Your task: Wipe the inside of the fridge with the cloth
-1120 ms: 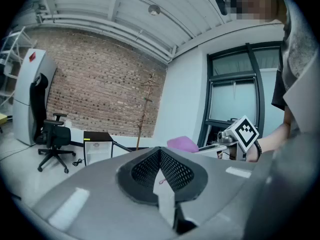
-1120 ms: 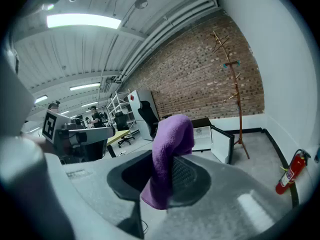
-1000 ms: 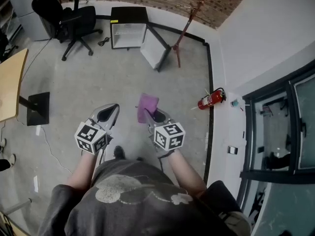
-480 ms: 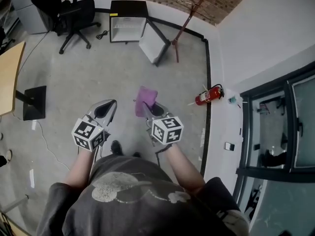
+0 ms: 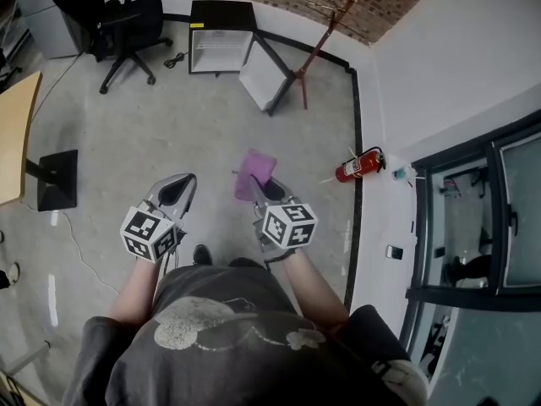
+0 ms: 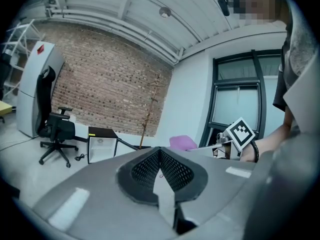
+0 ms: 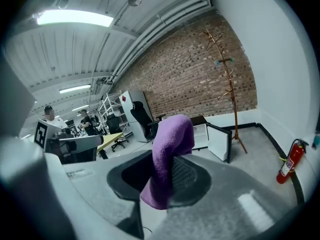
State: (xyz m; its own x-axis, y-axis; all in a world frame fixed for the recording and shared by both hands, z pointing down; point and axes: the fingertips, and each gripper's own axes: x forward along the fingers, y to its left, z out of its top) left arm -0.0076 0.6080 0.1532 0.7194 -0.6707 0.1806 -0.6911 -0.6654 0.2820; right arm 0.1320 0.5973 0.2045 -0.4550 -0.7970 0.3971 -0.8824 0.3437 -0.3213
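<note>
A small black fridge (image 5: pixel 220 36) stands on the floor against the far brick wall, its white door (image 5: pixel 265 79) swung open to the right. My right gripper (image 5: pixel 259 188) is shut on a purple cloth (image 5: pixel 254 174), held at waist height far from the fridge. In the right gripper view the cloth (image 7: pixel 168 151) drapes over the shut jaws of the right gripper (image 7: pixel 160 166), with the fridge (image 7: pixel 212 135) beyond. My left gripper (image 5: pixel 184 183) hangs beside it, shut and holding nothing. The left gripper view shows the left gripper (image 6: pixel 160 153) with the fridge (image 6: pixel 102 144) ahead.
A black office chair (image 5: pixel 127 25) stands left of the fridge and a wooden coat stand (image 5: pixel 323 36) to its right. A red fire extinguisher (image 5: pixel 358 166) lies by the right wall. A wooden desk (image 5: pixel 15 134) and a black base plate (image 5: pixel 57 178) sit at the left.
The fridge sits slightly higher in the head view than a second ago. Both grippers stay at about the same height, the cloth still held in the right one.
</note>
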